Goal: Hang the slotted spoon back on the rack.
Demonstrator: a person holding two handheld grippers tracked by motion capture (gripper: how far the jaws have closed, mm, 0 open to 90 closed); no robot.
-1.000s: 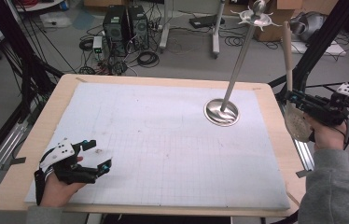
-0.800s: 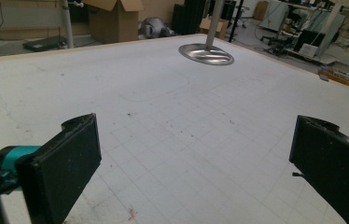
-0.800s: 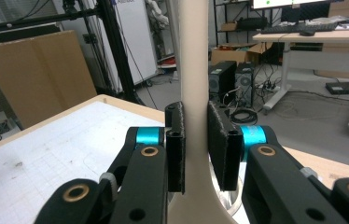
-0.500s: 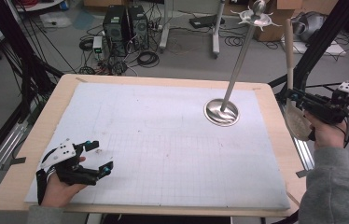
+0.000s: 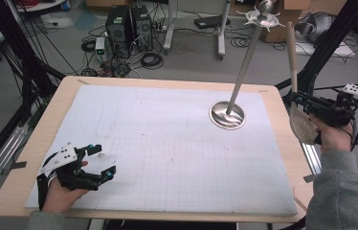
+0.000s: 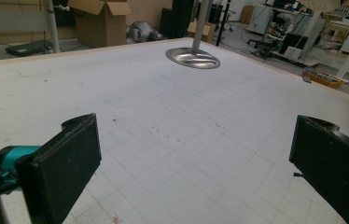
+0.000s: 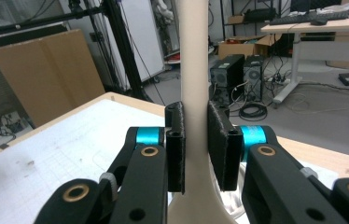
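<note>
A pale wooden spoon (image 5: 292,52) stands upright beyond the table's right edge, bowl (image 5: 303,127) downward. My right gripper (image 5: 296,99) is shut on its handle just above the bowl. In the right gripper view the handle (image 7: 195,70) rises straight up between the two pads (image 7: 175,144), which press on both its sides. A metal stand (image 5: 246,57) with a round base (image 5: 227,115) and a hooked top rises at the table's back right, left of the spoon. My left gripper (image 5: 104,160) rests at the front left of the white mat, open with nothing between its fingers (image 6: 70,154).
A white gridded mat (image 5: 167,139) covers the wooden tabletop (image 5: 282,143). The stand's base (image 6: 192,58) lies far ahead in the left gripper view. Computer towers (image 5: 127,24), cables and black frame legs stand on the floor behind the table.
</note>
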